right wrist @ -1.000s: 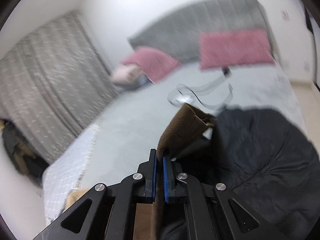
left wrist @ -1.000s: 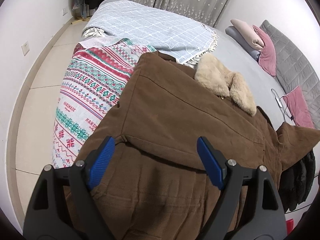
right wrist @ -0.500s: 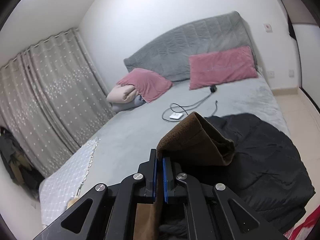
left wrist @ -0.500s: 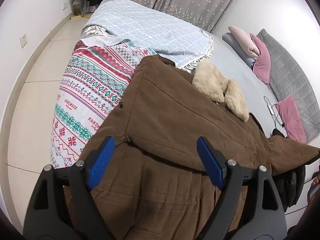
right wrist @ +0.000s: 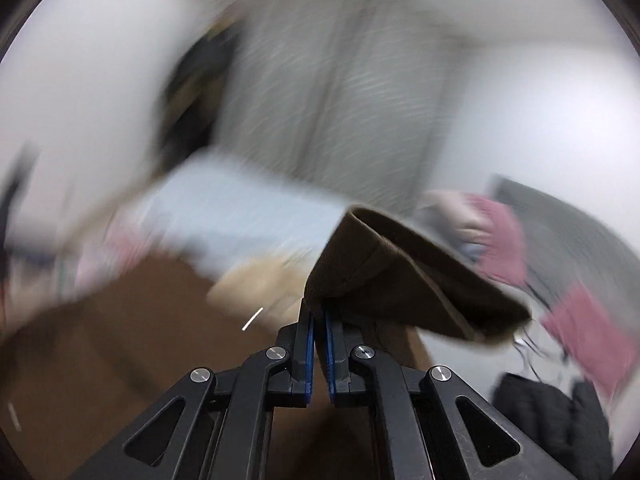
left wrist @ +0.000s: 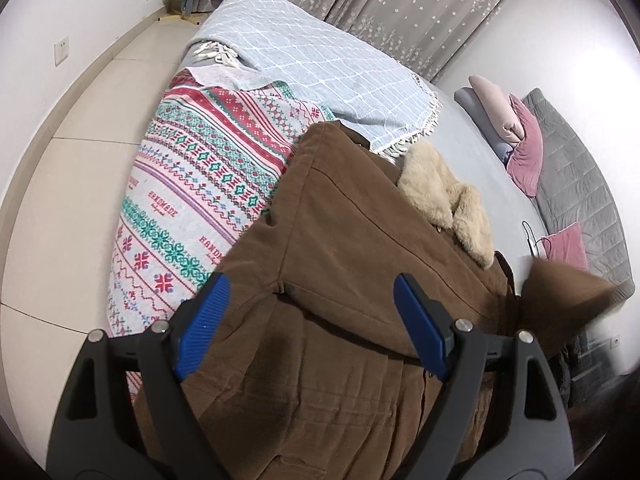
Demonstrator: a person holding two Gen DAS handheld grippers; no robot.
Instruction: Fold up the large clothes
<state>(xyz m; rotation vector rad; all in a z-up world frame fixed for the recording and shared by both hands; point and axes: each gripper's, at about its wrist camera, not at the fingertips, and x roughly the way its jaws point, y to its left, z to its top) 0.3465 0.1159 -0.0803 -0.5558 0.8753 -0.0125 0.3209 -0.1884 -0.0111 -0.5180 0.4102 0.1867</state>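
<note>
A large brown coat (left wrist: 344, 248) with a beige fur collar (left wrist: 448, 200) lies spread on the bed. My left gripper (left wrist: 312, 320) is open and empty, hovering just above the coat's middle. My right gripper (right wrist: 319, 320) is shut on the brown sleeve cuff (right wrist: 404, 280) and holds it up in the air. That raised sleeve also shows in the left wrist view (left wrist: 564, 292), at the right. The right wrist view is blurred by motion.
A red, green and white patterned blanket (left wrist: 192, 200) and a light blue checked blanket (left wrist: 320, 68) cover the bed's left part. Pink pillows (left wrist: 524, 152) lie by the grey headboard (left wrist: 580, 176). A black garment (right wrist: 552, 416) lies at the right. Tiled floor (left wrist: 60, 184) runs along the left.
My right gripper has swung left with the sleeve, from facing the headboard to facing the curtains and the coat. The left gripper has stayed open above the coat.
</note>
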